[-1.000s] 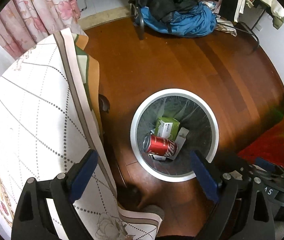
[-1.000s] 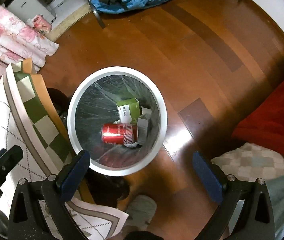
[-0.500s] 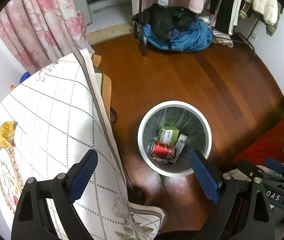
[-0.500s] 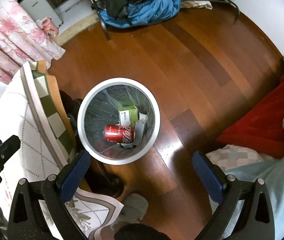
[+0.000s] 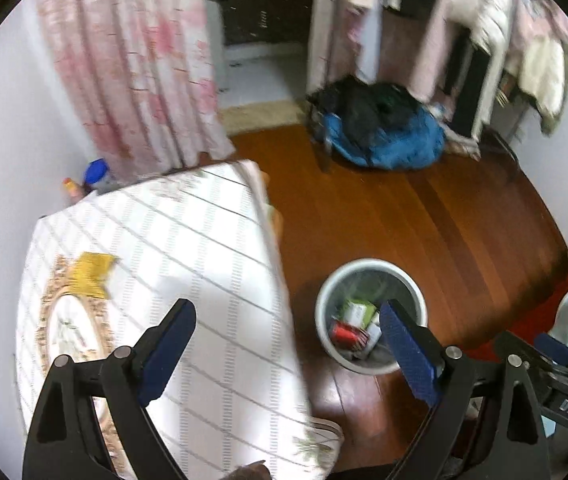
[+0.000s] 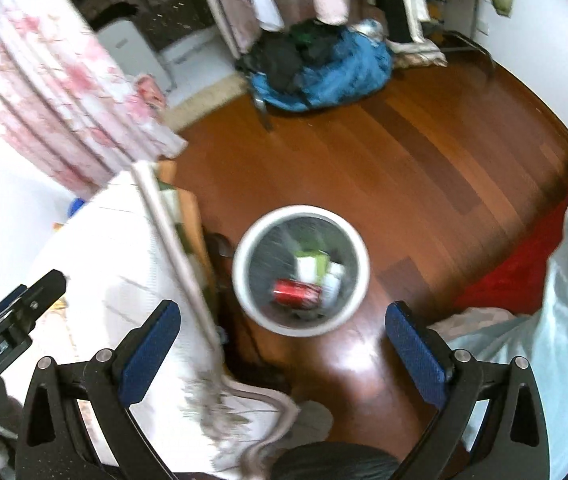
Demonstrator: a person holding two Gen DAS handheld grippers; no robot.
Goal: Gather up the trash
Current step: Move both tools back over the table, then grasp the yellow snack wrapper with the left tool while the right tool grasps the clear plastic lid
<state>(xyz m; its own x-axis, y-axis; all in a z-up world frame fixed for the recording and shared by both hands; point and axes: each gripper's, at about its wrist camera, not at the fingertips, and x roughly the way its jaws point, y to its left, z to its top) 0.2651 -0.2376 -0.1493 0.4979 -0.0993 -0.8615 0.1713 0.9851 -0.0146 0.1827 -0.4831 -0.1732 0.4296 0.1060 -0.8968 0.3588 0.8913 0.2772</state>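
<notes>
A white-rimmed trash bin (image 5: pixel 364 266) (image 6: pixel 258 312) stands on the wooden floor beside the table. In it lie a red soda can (image 5: pixel 344 330) (image 6: pixel 296 292) and a green and white carton (image 5: pixel 358 310) (image 6: pixel 310 266). A yellow wrapper (image 5: pixel 90 274) lies on the table's white patterned cloth (image 5: pixel 188 264). My left gripper (image 5: pixel 288 350) is open and empty, high above the table edge and bin. My right gripper (image 6: pixel 284 352) is open and empty, high above the bin.
Pink floral curtains (image 5: pixel 136 60) hang behind the table. A pile of blue and black clothes (image 5: pixel 380 136) lies under a clothes rack. A red cloth (image 6: pixel 524 264) lies at the right. Small bottles (image 5: pixel 96 176) stand behind the table.
Both grippers have risen and pulled back from the bin, which now looks smaller. More of the table, with the yellow wrapper, has come into the left view. Both stayed open.
</notes>
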